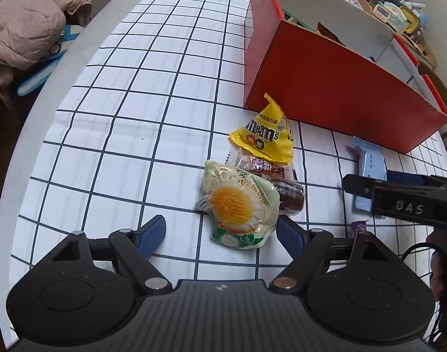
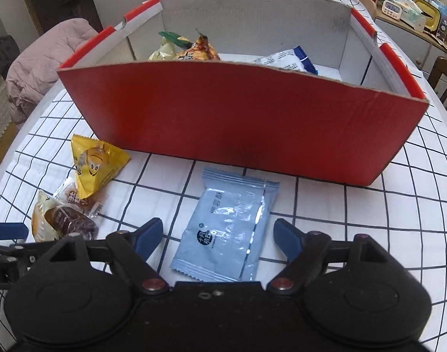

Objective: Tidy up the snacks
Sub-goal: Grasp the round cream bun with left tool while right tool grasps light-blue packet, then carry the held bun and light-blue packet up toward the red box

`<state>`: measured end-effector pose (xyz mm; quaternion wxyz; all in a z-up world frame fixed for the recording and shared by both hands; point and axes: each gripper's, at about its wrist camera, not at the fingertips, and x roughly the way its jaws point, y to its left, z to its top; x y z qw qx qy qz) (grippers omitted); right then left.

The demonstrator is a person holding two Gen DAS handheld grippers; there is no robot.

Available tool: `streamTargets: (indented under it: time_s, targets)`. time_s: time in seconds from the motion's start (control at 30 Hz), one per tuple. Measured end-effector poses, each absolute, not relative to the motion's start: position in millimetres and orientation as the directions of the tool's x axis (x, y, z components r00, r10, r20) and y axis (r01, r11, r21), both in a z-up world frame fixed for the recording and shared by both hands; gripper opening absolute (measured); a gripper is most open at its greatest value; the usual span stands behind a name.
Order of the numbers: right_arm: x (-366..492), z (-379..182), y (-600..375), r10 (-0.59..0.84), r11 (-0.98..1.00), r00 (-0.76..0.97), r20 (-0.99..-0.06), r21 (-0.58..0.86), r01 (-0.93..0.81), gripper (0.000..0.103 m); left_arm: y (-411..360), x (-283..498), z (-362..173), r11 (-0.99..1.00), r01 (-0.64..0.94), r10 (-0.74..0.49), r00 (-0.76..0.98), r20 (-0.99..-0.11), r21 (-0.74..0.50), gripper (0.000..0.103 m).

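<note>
lying between the spread right tool point(image 2: 216, 236) fingers, blue packet point(image 2: 226, 234), left tool point(image 1: 222, 231) spread around egg snack point(image 1: 238, 205)

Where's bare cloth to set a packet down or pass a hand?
Free: the wide stretch of tablecloth left of the red box and the snack pile, out to the table rim. Crowded: the strip before the box, with the M&M's bag, egg snack, blue packet and both open grippers.
</note>
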<state>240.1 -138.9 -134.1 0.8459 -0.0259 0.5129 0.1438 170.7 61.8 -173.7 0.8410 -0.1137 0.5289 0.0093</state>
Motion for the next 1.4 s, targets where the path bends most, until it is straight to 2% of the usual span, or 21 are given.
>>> streamTargets:
  time_s: [0.1,0.2,0.23,0.27,0.5,1.07,1.4]
  targets:
    - [239,-135,-136,0.200,0.959,0.442,-0.874,0.082,-0.271,0.074,65,171,-172,0.966,-0.139,-0.136,0.443,-0.886,-0.218,0.067]
    - [240,-133,-136,0.186,0.963,0.454,-0.872,0.071,-0.258,0.063,71,172,-171,0.952,-0.173,-0.155,0.442,-0.884,-0.254,0.055]
    - [240,-133,-137,0.178,0.965,0.457,-0.871,0.063,-0.255,0.059,73,172,-171,0.947,-0.179,-0.166,0.441,-0.882,-0.267,0.047]
    - [239,-132,-138,0.177,0.965,0.459,-0.871,0.061,-0.257,0.058,75,172,-171,0.943,-0.184,-0.173,0.440,-0.881,-0.277,0.045]
    - [230,-128,-145,0.199,0.965,0.462,-0.864,0.090,-0.246,0.051,81,168,-170,0.937,-0.204,-0.170,0.449,-0.877,-0.285,0.043]
    - [181,-91,-151,0.263,0.954,0.483,-0.836,0.150,-0.259,0.050,89,132,-160,0.936,-0.187,-0.187,0.451,-0.873,-0.297,0.042]
    - [158,-56,-154,0.300,0.945,0.518,-0.801,0.175,-0.278,0.050,89,118,-147,0.923,-0.166,-0.239,0.458,-0.856,-0.346,0.041]
